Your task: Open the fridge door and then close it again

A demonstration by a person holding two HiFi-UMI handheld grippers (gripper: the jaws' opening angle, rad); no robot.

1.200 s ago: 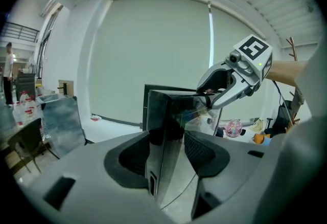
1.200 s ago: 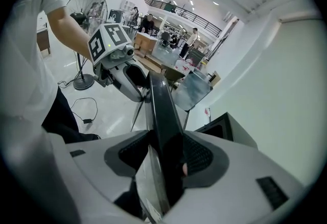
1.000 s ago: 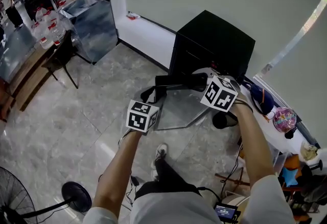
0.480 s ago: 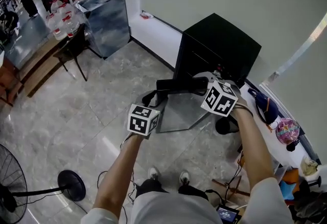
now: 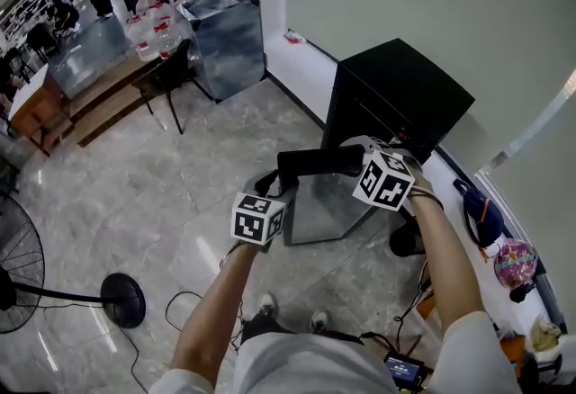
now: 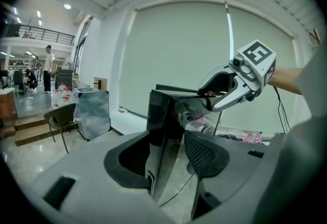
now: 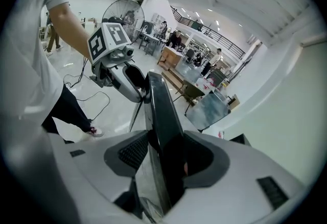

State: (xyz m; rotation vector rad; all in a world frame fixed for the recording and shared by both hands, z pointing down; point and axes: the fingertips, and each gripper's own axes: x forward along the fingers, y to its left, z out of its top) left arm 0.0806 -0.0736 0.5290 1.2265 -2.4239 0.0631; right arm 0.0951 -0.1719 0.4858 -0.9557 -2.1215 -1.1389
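Fridge: one black fridge (image 5: pixel 400 91), far right, standing against the pale wall.
Fridge door: one fridge door (image 5: pixel 317 161), swung open toward the near left, dark along the top edge, glossy on the face.
Grippers: two, both on the top edge of the door, left one nearer, right one farther.
Left gripper: left gripper (image 6: pixel 163 154) at the free corner of the door, fingers closed on the door edge, held fairly wide by its thickness.
Right gripper: right gripper (image 7: pixel 161 154) farther right on the same edge, close to the fridge body, fingers clamped on the door in the same way.
Fan: one standing fan (image 5: pixel 18 266), near left, cage cut off by the picture border, round base fully visible.
Chair: one dark chair (image 5: pixel 171 77), far left, just beside one metal box (image 5: pixel 229 41).
People: a few, far left, too small for a sure count.
Bottles: on a far table, number not clear.
Hidden: inside of the fridge not visible in any view; lower part of the door covered by the arms and grippers.
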